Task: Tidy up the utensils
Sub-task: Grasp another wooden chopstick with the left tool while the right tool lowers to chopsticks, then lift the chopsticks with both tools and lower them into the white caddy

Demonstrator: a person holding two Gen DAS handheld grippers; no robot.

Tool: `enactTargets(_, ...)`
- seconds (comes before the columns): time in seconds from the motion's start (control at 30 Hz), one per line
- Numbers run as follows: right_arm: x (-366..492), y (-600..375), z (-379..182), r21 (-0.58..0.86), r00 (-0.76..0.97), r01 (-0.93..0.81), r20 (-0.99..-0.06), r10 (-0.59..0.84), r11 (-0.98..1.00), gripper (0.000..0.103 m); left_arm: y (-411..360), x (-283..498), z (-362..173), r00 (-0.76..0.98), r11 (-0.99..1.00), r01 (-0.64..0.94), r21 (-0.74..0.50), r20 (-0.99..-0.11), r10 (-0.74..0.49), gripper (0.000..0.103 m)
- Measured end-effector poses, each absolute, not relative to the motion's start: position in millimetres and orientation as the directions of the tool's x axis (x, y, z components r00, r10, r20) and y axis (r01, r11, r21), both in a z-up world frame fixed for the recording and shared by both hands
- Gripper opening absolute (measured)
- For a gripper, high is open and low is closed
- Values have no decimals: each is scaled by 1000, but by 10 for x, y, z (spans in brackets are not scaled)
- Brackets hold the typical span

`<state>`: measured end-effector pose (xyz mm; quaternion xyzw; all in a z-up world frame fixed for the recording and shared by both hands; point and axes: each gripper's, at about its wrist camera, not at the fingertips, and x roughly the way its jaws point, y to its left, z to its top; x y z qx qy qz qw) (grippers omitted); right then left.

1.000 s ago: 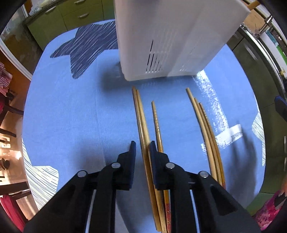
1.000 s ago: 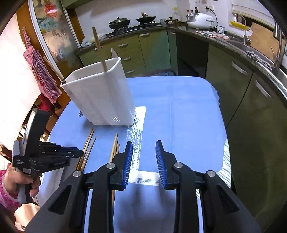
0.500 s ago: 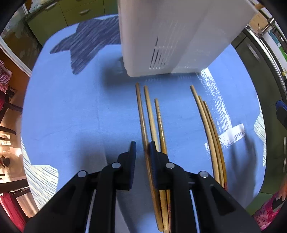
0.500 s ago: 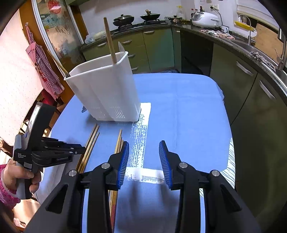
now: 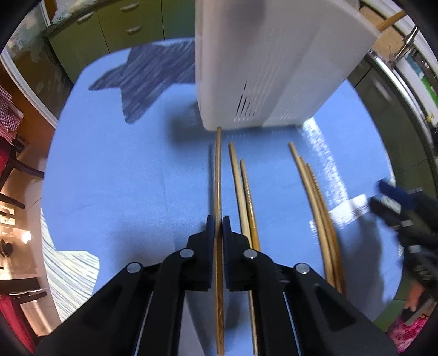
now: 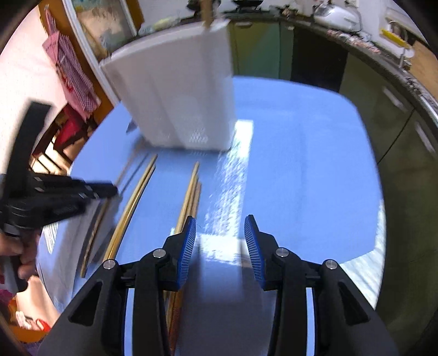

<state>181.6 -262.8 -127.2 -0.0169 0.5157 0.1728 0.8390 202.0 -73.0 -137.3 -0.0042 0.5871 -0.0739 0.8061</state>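
Note:
My left gripper (image 5: 218, 225) is shut on a wooden chopstick (image 5: 218, 169), whose far tip points at the base of the white utensil holder (image 5: 268, 68). A pair of chopsticks (image 5: 246, 197) lies just right of it on the blue cloth, and a further group of three chopsticks (image 5: 317, 208) lies farther right. My right gripper (image 6: 219, 232) is open and empty, low over the cloth, with the group of three chopsticks (image 6: 189, 197) at its left finger. The holder (image 6: 175, 95) stands ahead of it, with a wooden stick (image 6: 206, 11) poking out. The left gripper (image 6: 63, 194) shows at the left.
The table carries a blue cloth (image 6: 301, 164) with a white streaked stripe (image 6: 230, 180) and a dark patch (image 5: 147, 79). Green kitchen cabinets (image 6: 262, 52) and a counter run behind and to the right. Chairs (image 5: 11, 175) stand left of the table.
My left gripper has closed on one chopstick and lifted it off the other two. My right gripper has dropped lower and moved closer to the chopstick group on the right.

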Motion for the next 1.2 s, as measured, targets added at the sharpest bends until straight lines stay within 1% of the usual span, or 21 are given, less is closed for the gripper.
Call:
enactTargets(0.07, 1856, -2535, -1368, 155, 371, -322, -887, 275, 934, 26, -721, 1930, -1274, 342, 989, 120, -91, -931, -127, 6)
enactTargets(0.13, 1893, -2474, -1449, 160, 341, -328, -899, 275, 931, 24, -681, 1829, -1164, 382, 988, 124, -92, -915, -133, 6)
enactTargets(0.17, 1909, -2458, -1478, 162, 331, -327, -903, 273, 931, 20, -674, 1781, -1130, 391, 987, 125, -98, -910, -140, 6)
enactTargets(0.3, 1984, -2376, -1563, 164, 296, -329, -917, 266, 930, 17, -592, 1672, -926, 441, 983, 142, -115, -882, -167, 6)
enactTargets(0.5, 1992, -2269, -1603, 150, 289, -335, -923, 253, 930, 17, -573, 1505, -690, 492, 978, 164, -128, -849, -194, 6)
enactTargets(0.73, 1969, -2184, -1651, 117, 279, -341, -935, 219, 933, 17, -539, 1343, -579, 518, 973, 193, -125, -829, -209, 6)
enactTargets(0.9, 1989, -2147, -1667, 92, 283, -337, -939, 194, 937, 15, -531, 1279, -548, 520, 969, 211, -131, -824, -225, 6)
enactTargets(1.2, 2036, -2036, -1721, 43, 292, -337, -945, 148, 940, 13, -540, 1233, -558, 516, 964, 231, -134, -823, -238, 6)
